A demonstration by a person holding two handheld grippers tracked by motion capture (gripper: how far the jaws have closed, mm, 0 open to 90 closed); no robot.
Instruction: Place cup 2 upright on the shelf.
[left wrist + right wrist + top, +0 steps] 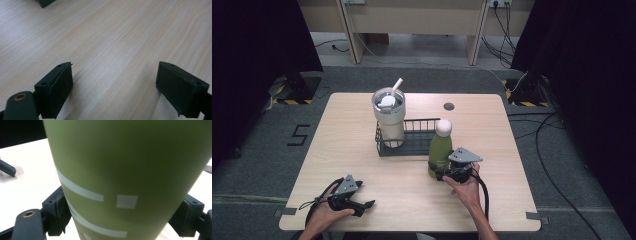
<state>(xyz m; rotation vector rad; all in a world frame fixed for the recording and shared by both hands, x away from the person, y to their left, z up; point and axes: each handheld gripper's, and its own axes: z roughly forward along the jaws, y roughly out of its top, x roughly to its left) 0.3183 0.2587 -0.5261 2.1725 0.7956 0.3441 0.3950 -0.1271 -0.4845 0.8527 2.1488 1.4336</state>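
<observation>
Now the right gripper (447, 174), jaws pressed on the green bottle (440, 150) low down, near the desk's (362, 165) front edge beside the wire basket (417, 145), should hold firmly and upright. Left gripper (362, 205) rests wide open, empty.

We hold the left gripper (362, 204) low over the near left part of the table, our left hand (328, 212) wrapped around its body from behind. Its jaws stand wide apart with nothing between them, seen clearly in the left gripper view (113, 92). Our left forearm enters from the bottom edge.

We hold the right gripper (443, 172) farther forward with our right hand (467, 189), forearm angled in from the lower right. Its jaws point leftward, and both pads (58, 212) press against the sides of the green bottle (125, 175), gripping it near its base.
</observation>
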